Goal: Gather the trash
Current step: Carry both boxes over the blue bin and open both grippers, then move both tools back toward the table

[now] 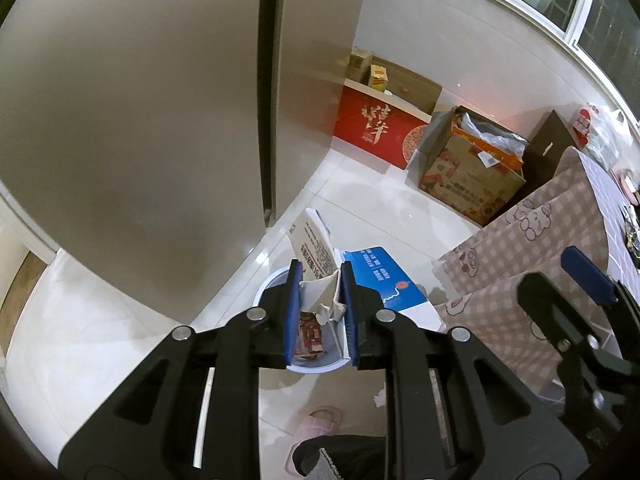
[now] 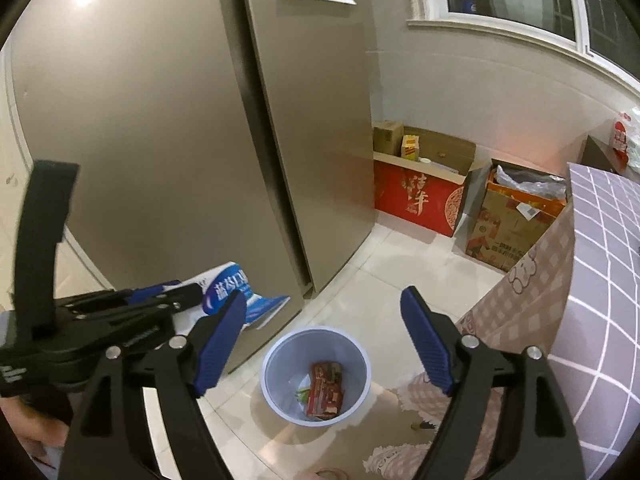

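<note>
My left hand-held gripper [image 1: 318, 312] clamps a blue-white carton [image 1: 320, 248] above the bin [image 2: 316, 376]; my right hand-held gripper [image 2: 324, 344] gapes empty. Skewed release risks missing the bin.

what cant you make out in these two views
- Left wrist view: most of the bin is hidden behind the left gripper and the blue and white carton it clamps.
- Right wrist view: the carton is partly covered by both grippers; its print is too blurred to read.
- Right wrist view: the green scrap beside the red wrapper is too small to identify.
</note>
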{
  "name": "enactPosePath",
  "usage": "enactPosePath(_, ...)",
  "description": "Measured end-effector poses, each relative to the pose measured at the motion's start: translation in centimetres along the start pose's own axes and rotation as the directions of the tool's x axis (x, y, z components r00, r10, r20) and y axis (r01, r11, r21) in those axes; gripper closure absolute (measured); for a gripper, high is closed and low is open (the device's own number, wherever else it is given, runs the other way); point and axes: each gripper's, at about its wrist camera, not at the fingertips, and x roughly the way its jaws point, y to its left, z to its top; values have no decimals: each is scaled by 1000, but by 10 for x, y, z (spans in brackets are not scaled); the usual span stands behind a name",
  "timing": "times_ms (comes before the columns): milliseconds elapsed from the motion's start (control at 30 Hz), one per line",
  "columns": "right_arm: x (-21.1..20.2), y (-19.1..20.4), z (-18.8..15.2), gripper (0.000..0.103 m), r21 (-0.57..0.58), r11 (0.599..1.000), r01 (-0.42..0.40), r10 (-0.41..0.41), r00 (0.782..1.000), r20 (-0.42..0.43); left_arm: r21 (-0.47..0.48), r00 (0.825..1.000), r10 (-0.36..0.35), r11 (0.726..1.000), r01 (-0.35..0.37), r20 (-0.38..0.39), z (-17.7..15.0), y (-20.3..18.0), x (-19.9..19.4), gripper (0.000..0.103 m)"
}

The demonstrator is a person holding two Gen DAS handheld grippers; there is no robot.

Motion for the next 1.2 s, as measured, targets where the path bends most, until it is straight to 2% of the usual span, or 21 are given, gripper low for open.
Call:
enactPosePath(100, -2, -5, 2, 23, 12, 1000, 8, -8, 1000, 13, -1, 1000, -8, 1000, 8, -11, 6, -3, 5, 82)
enactPosePath(133, -3, -8, 2, 23, 21, 1000, 11, -11, 1000, 20, -5, 1000, -9, 1000, 9, -18, 8, -3, 8, 78)
enactPosePath(167, -2, -11, 3, 23, 30, 999, 14, -14, 1000, 23, -9, 999, -2, 1000, 2, -32, 9, -2, 13, 68)
enactPosePath(200, -2, -14, 3, 22, 42, 999, 13, -14, 1000, 21, -13, 999, 20, 1000, -21, -45, 9, -1, 17, 33)
enactPosePath(233, -2, -14, 3, 22, 50, 999, 10, -11, 1000, 18, -21, 998, 50, 998, -51, -45, 8, 2, 20, 27)
enactPosePath(267, -3, -16, 3, 22, 55, 998, 11, -11, 1000, 14, -27, 997, 72, 997, -74, -38, 7, 4, 20, 27)
enactPosePath(400, -3, -21, 1, 22, 65, 998, 21, -22, 1000, 8, -56, 996, 68, 996, -70, -51, 1, 11, 17, 27)
enactPosePath(733, -21, -14, 1, 22, 65, 998, 25, -26, 1000, 13, -36, 997, 71, 997, -71, 11, -3, 1, -25, 27)
enactPosePath(933, -49, -15, -1, 22, 72, 997, 27, -30, 998, 47, -37, 997, 57, 998, -55, 47, -6, -10, -55, 27)
enactPosePath(1200, -108, -36, -7, 20, 100, 994, 54, -65, 991, 119, 38, 990, 20, 999, -26, 138, -14, -55, -104, 27)
